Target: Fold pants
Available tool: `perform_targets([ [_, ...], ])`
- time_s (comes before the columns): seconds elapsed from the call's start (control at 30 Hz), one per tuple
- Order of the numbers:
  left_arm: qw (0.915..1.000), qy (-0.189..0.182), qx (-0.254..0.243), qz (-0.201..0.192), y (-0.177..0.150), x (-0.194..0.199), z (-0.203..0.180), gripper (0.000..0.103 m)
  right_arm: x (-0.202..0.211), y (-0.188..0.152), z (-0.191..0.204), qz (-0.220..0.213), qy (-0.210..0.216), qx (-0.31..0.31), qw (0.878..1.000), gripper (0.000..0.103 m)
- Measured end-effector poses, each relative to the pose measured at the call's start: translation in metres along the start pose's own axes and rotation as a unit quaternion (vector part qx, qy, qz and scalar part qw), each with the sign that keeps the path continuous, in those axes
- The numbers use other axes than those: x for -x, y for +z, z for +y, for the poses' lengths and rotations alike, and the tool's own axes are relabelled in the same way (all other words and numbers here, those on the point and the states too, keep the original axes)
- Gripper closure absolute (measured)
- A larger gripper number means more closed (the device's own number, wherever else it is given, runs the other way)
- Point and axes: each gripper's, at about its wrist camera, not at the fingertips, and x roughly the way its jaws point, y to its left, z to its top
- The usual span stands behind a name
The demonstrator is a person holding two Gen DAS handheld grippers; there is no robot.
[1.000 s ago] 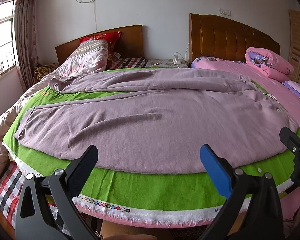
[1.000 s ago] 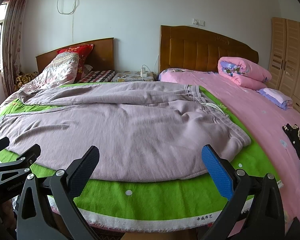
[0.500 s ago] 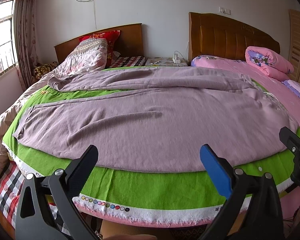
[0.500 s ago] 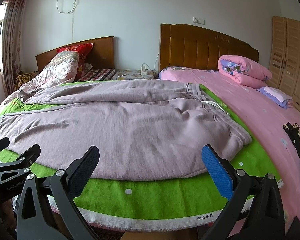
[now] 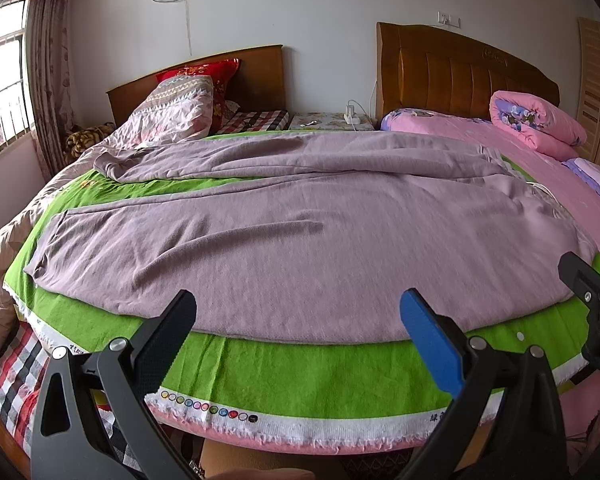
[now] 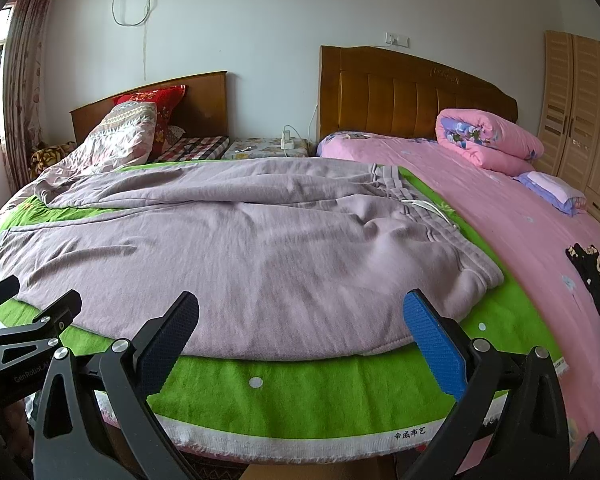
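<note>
Mauve pants (image 5: 300, 232) lie spread flat on a green cloth (image 5: 300, 376) over the bed, legs running left, waistband (image 6: 440, 224) with a white drawstring at the right. My left gripper (image 5: 300, 312) hovers open just short of the pants' near edge, nothing between its fingers. My right gripper (image 6: 300, 312) is open too, near the same edge closer to the waistband corner (image 6: 484, 276). Each gripper shows at the side of the other's view: the right gripper (image 5: 592, 300) and the left gripper (image 6: 24, 320).
A pink bedspread (image 6: 520, 232) with a rolled pink quilt (image 6: 488, 140) lies right of the green cloth. A black patterned garment (image 6: 596, 276) sits at the far right. Pillows (image 5: 180, 112) and wooden headboards (image 5: 460, 68) stand at the back; a wardrobe (image 6: 580, 112) at right.
Both views have shifted slightly: the pants sit a little lower and closer in frame. Both grippers stay open and empty.
</note>
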Motion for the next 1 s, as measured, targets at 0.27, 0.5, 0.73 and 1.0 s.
perform_targets([
  [0.27,1.0,0.0,0.0,0.001,0.0,-0.001,0.0,0.001,-0.001,0.0,-0.001,0.002,0.001,-0.001,1.0,0.004],
  [0.5,1.0,-0.001,0.0,0.001,0.0,-0.001,-0.001,0.001,-0.001,0.0,-0.002,0.003,0.001,-0.001,1.0,0.004],
  [0.73,0.9999,-0.009,-0.004,0.014,-0.002,-0.007,-0.001,0.001,-0.007,-0.004,-0.003,0.013,0.003,0.004,1.0,0.004],
  [1.0,0.9996,-0.009,-0.011,0.026,0.012,-0.025,0.005,0.001,-0.033,0.007,-0.01,0.04,0.008,0.002,0.999,0.004],
])
